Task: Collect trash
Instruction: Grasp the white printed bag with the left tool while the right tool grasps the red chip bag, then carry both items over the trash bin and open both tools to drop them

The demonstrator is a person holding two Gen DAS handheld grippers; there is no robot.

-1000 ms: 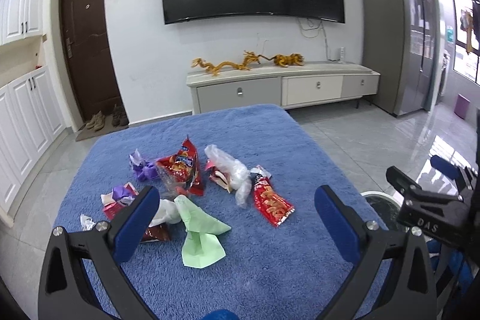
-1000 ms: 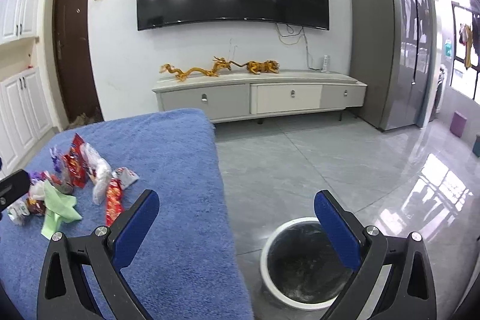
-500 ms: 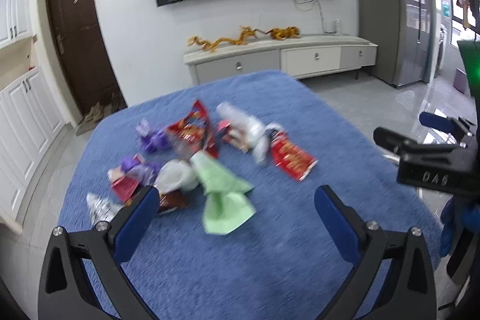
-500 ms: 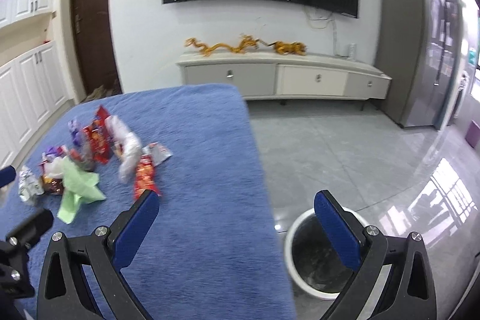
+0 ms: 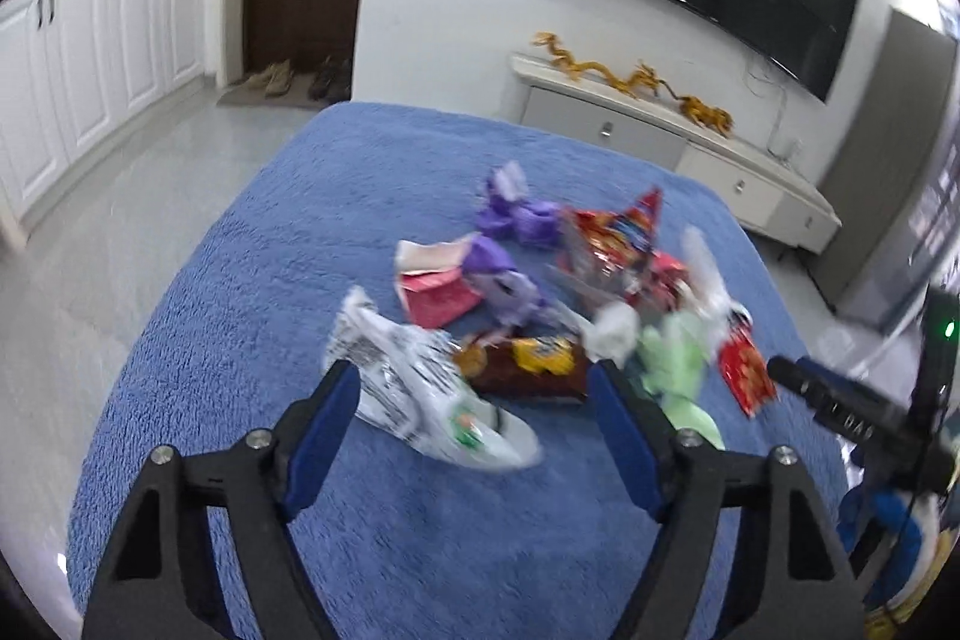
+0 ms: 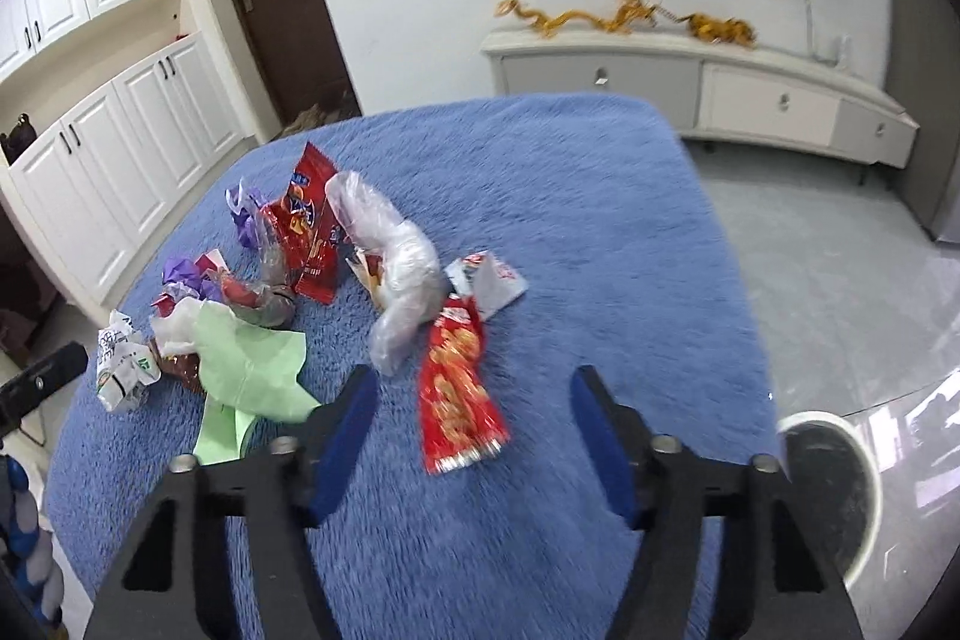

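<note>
Claws both gaped empty: left claw (image 5: 474,394) over crumpled white printed wrapper (image 5: 414,388). Right claw (image 6: 474,400) sat above long red snack packet (image 6: 456,388) on blue fuzzy bench (image 6: 570,196).

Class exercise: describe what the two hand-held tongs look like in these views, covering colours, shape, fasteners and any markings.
Both the left tongs and the right tongs look alike: a matte black V-shaped frame with triangular cut-outs, two straight fingers lined with blue pads, and round silver screws along the top. In the left view, the other unit's black body shows blurred pale lettering, unreadable, and a green light.
</note>
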